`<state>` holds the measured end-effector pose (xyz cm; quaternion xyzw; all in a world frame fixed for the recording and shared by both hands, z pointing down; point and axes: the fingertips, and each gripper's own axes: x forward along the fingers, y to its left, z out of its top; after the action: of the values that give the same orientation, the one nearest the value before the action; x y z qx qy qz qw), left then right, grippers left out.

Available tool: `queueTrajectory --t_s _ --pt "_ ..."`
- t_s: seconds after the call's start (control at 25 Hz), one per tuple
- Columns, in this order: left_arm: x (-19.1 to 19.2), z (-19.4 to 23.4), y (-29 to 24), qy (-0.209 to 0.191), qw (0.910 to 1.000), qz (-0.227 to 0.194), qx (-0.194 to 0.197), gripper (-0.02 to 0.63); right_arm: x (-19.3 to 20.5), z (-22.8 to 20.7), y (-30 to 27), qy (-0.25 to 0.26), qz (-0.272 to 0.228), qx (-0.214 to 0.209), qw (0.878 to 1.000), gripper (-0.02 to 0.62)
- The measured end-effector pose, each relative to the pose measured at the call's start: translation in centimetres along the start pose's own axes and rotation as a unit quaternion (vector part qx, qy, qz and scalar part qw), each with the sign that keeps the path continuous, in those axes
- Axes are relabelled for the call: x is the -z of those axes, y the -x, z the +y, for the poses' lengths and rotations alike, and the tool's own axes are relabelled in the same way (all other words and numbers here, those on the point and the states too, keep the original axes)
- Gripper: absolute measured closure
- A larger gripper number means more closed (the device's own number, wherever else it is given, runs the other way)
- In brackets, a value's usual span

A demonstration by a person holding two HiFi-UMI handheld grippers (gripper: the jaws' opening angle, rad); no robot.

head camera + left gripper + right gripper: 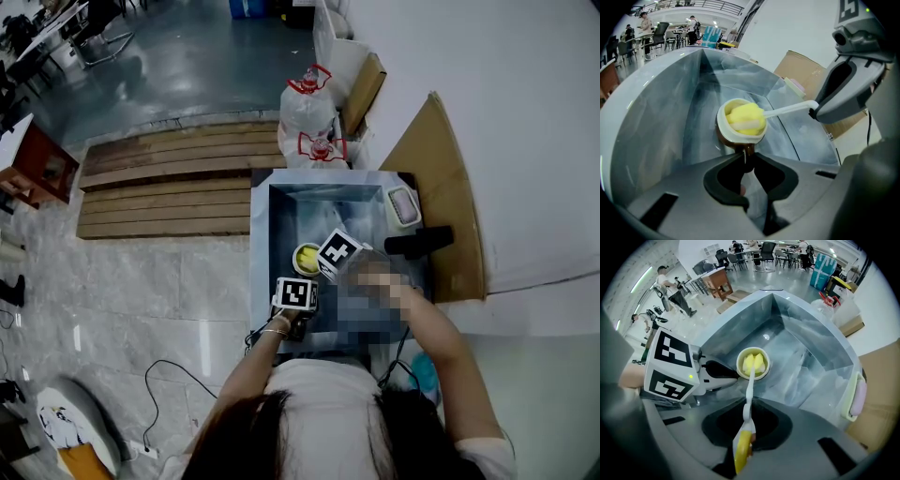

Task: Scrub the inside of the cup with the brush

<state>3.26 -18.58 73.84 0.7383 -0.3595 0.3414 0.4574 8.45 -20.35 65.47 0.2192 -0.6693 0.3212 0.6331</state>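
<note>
Left gripper pinches the handle of one cup, right gripper clamps one brush, its yellow sponge filling the cup mid-frame in the sink; two white bags lie above

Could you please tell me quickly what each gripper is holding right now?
The left gripper is closed on the handle of the cup.
The right gripper is closed on the brush, whose yellow head sits inside the cup.

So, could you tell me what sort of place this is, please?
Likely a wash station in an open office or lab hall: a steel sink holding the cup, with office chairs on a glossy floor behind.
</note>
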Motion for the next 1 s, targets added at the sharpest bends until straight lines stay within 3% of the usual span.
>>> queueTrajectory --t_s 0.16,0.44,1.0 --pt "-0.7 0.5 -0.4 -0.009 0.9997 -0.022 -0.006 0.543 0.1 0.8 0.0 -0.013 -0.012 -0.016 1.0 0.545" --pt "-0.8 0.4 0.0 -0.005 0.9997 -0.022 -0.004 0.543 0.3 1.0 0.5 -0.052 -0.043 -0.043 0.997 0.545" --pt "-1.1 -0.2 1.5 0.001 0.9993 -0.034 0.018 0.543 1.4 1.1 1.9 -0.099 -0.098 -0.05 0.989 0.545"
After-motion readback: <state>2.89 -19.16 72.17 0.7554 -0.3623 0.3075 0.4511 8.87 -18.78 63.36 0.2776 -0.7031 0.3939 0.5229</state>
